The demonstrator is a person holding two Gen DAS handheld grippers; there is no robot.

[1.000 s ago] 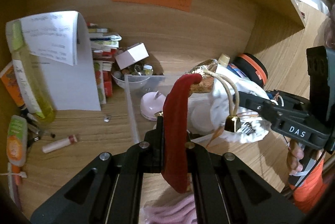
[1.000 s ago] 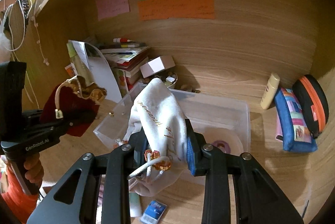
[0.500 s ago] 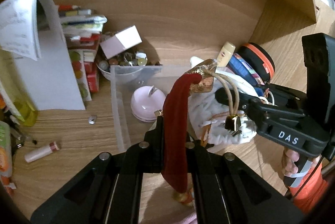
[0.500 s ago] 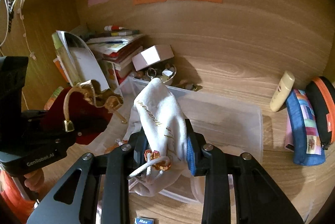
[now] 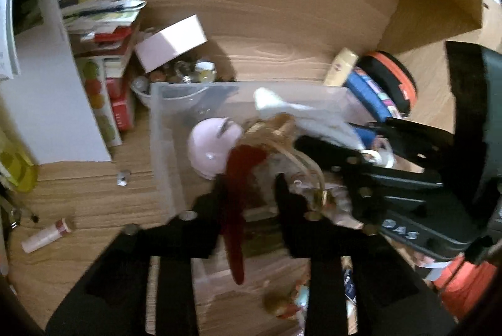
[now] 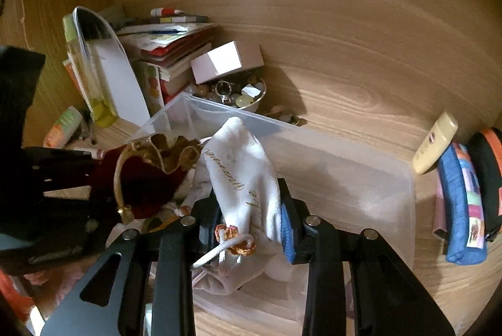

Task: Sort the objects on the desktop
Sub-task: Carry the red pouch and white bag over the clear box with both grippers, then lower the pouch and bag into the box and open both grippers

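My left gripper (image 5: 249, 194) has its jaws spread, and a dark red drawstring pouch (image 5: 238, 179) with gold trim hangs against the left finger over the clear plastic bin (image 5: 163, 129). The red pouch (image 6: 147, 179) also shows at the left of the right wrist view, over the bin (image 6: 345, 166). My right gripper (image 6: 248, 207) is shut on a white drawstring pouch (image 6: 244, 176) with gold lettering, held above the bin's front. A pink round case (image 5: 210, 147) lies inside the bin.
A stack of books (image 6: 166, 44), a white box (image 6: 226, 60) and a bowl of trinkets (image 6: 238, 94) stand behind the bin. A cream tube (image 6: 434, 144), a blue pouch (image 6: 461, 204) and a black-orange case (image 6: 486, 176) lie right. A lip balm (image 5: 47, 235) lies left.
Both grippers have moved forward and down over the bin. The left gripper's jaws have spread and the red pouch has sagged from them. The right gripper still holds the white pouch.
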